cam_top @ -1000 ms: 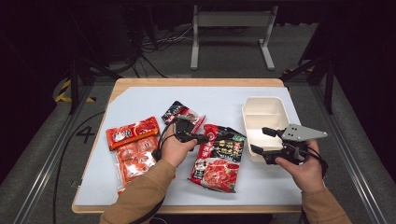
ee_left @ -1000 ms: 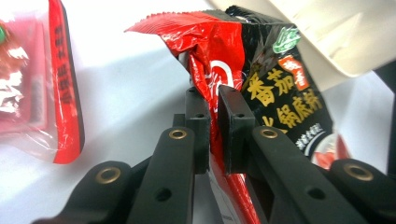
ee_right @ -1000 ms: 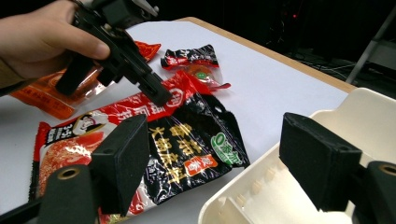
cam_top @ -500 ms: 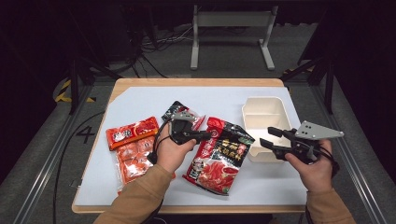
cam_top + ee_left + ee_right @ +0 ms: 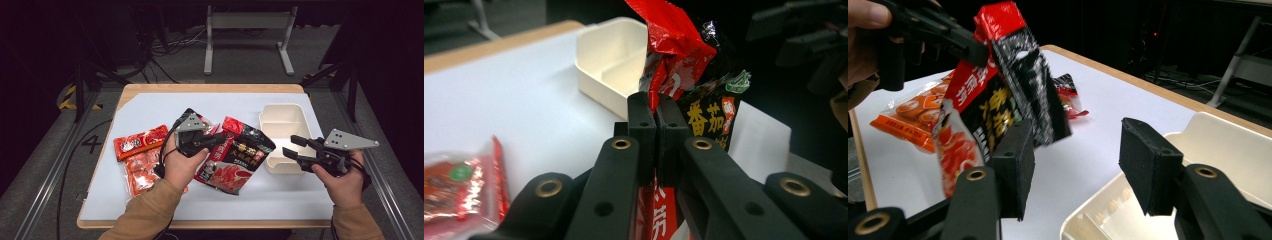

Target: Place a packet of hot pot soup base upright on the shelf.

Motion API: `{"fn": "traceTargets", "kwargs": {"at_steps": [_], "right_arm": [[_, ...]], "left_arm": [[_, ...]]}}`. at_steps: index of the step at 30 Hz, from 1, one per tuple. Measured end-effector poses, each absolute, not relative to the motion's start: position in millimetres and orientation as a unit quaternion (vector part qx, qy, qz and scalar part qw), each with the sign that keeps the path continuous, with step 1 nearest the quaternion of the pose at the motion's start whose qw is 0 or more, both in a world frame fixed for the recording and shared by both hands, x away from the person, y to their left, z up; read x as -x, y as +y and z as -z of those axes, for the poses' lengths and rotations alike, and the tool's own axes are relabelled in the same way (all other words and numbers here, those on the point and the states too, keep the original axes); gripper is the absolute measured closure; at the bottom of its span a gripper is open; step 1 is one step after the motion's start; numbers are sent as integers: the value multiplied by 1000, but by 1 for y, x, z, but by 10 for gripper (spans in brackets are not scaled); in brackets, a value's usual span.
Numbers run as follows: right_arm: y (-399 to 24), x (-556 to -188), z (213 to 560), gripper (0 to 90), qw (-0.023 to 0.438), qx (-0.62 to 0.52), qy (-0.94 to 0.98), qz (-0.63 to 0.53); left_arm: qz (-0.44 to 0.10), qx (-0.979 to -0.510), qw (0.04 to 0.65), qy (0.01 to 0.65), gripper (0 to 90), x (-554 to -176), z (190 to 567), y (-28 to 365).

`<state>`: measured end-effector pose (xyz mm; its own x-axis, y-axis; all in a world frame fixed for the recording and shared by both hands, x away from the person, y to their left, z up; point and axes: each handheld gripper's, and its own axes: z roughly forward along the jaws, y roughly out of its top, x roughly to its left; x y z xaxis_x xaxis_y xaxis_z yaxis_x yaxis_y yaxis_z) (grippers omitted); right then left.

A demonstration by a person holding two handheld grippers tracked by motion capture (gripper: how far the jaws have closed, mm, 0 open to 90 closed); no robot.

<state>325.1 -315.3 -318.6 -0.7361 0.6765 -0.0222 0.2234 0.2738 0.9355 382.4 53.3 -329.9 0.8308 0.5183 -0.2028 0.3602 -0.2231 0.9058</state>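
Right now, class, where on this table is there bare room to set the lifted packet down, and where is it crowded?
Bare: the mat's far strip behind the snack packets and beside the white box, and the near edge. Crowded: the middle, around the left gripper holding the red-and-black packet.

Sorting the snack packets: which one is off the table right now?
The big black-and-red packet, pinched at its edge by the left gripper and lifted. The orange packets and the small dark one lie flat.
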Motion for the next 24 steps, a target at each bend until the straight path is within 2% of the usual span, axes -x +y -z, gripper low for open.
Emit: {"fn": "traceTargets", "kwargs": {"at_steps": [15,19,24], "right_arm": [[-285,-330,321,429,192,-279,785,-518],[-273,-334,318,358,189,-276,786,-520],[-262,-340,317,329,179,-272,787,-524]], "left_arm": [[-112,-757,578,282,881,-382,313,68],[-119,-753,586,276,881,-377,305,72],[-124,-749,590,273,881,-375,300,74]]}}
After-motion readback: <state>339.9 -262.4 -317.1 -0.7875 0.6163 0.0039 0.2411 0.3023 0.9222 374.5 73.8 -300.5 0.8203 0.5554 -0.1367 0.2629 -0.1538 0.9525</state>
